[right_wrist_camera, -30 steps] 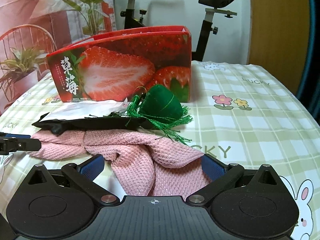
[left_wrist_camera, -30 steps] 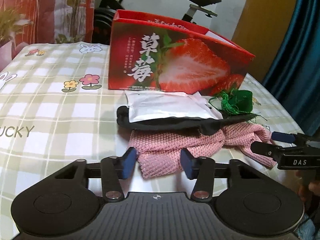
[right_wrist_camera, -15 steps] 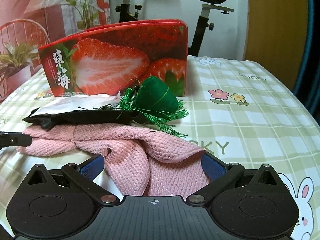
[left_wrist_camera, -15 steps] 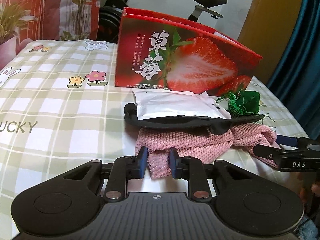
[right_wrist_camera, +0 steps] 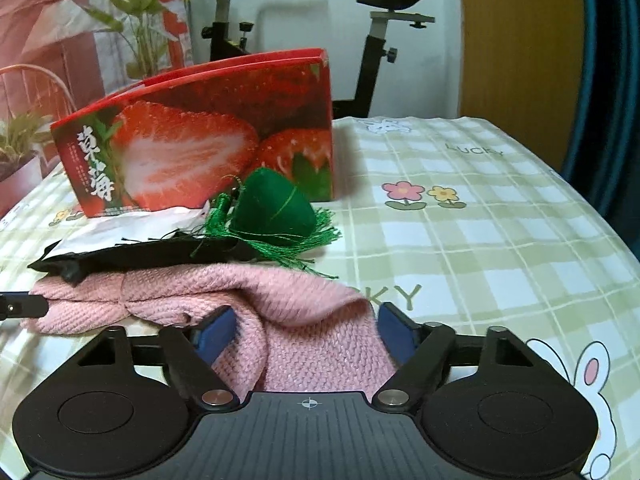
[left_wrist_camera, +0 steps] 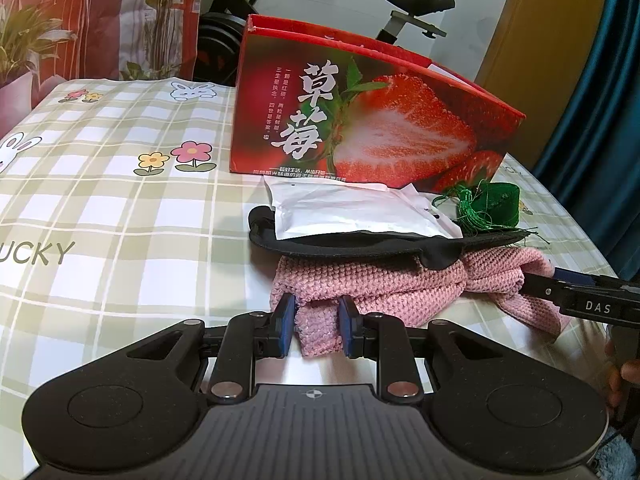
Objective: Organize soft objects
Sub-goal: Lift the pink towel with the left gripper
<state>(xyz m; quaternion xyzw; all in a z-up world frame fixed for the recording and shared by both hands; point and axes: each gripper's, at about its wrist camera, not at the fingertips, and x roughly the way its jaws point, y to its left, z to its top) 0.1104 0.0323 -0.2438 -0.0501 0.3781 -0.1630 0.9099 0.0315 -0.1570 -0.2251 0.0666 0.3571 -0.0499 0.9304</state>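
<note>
Checkered tablecloth (left_wrist_camera: 100, 216) with the strawberry box (left_wrist_camera: 360, 120) at the back; pink knit cloth (right_wrist_camera: 280, 304) lies up front, my left gripper (left_wrist_camera: 314, 326) pinching one corner, my right gripper (right_wrist_camera: 306, 330) just been closing around the other end, pads not pressing yet

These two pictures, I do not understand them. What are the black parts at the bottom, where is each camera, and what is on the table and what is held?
The black parts are hand-held grippers; a person carries one in each hand. A camera on each looks forward along its two blue-padded fingers, so one picture comes from the left hand and one from the right.

On the checked tablecloth lies a pink knitted cloth. On it rests a black fabric piece, carrying a white pouch. A green tasselled sachet sits at the pile's end. Behind stands a red strawberry box.

The left gripper is shut on one end of the pink cloth. The right gripper has just been closing around the other end, with the cloth between its pads.
</note>
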